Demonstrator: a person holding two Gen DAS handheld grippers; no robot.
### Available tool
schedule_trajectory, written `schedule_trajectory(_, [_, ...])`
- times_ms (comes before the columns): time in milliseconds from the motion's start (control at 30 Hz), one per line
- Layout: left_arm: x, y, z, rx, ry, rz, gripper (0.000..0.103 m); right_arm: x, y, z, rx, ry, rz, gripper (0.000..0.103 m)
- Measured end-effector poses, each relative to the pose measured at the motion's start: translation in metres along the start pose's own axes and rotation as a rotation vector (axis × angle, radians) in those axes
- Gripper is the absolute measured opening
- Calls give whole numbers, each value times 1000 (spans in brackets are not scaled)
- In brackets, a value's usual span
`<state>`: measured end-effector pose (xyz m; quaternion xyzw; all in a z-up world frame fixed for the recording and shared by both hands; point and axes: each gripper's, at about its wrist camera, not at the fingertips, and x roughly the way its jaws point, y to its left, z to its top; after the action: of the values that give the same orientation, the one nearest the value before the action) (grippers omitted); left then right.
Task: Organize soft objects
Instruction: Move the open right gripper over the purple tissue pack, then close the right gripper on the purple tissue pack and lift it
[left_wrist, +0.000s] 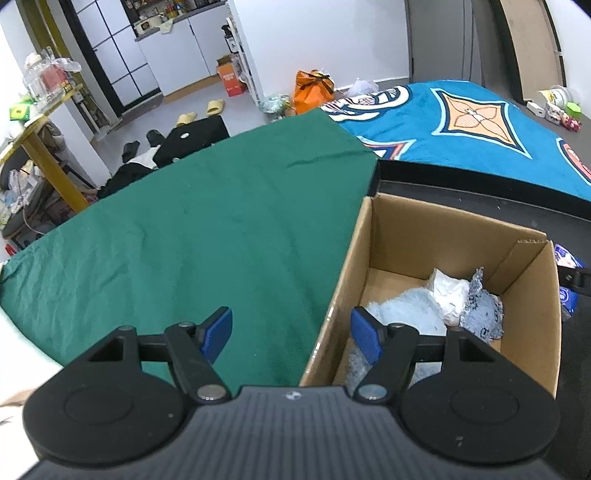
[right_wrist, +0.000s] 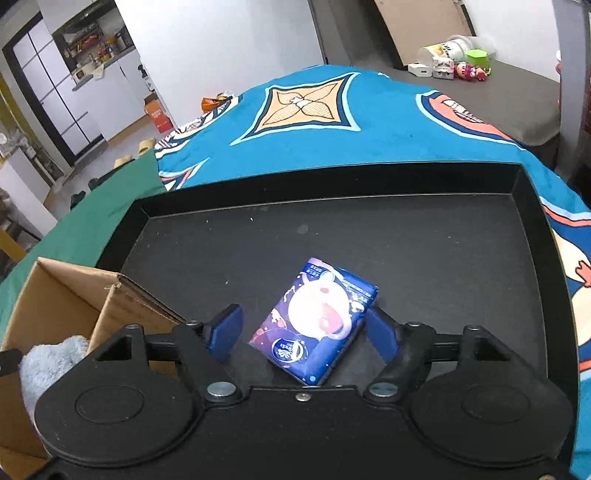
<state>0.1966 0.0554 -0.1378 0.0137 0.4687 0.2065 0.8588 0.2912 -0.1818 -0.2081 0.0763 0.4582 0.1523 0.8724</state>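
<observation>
A small blue and pink tissue pack (right_wrist: 317, 317) lies flat on a black tray (right_wrist: 369, 221). My right gripper (right_wrist: 303, 332) is open around it; the right pad sits close to the pack's edge and the left pad stands clear of it. Left of the tray is an open cardboard box (left_wrist: 406, 229). It holds a fluffy light-blue cloth (left_wrist: 406, 314), a crumpled white piece (left_wrist: 448, 295) and a grey patterned rag (left_wrist: 484, 314). My left gripper (left_wrist: 291, 326) is open and holds nothing, its fingers straddling the box's left wall above the green cloth (left_wrist: 184, 240).
A blue patterned blanket (right_wrist: 388, 122) covers the surface beyond the tray. Small toys and a tub (right_wrist: 454, 55) stand on a grey ledge at the far right. On the floor to the left lie slippers, dark clothes, an orange bag (left_wrist: 314, 90) and a yellow-framed table (left_wrist: 40, 147).
</observation>
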Motion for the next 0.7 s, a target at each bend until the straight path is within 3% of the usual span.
schedule_trajectory(233, [6,-4,-1,11,6,-11,69,9,0,-4,-33,30,-64,82])
schedule_trajectory(400, [7,-6,-1,15,7,-6,69,4,-5,-5,-40,30,-125,82])
schedule_trajectory(700, [-4,-10,-2,35,-2,18,69,-2,-3,-5,-84,-5,-135,71])
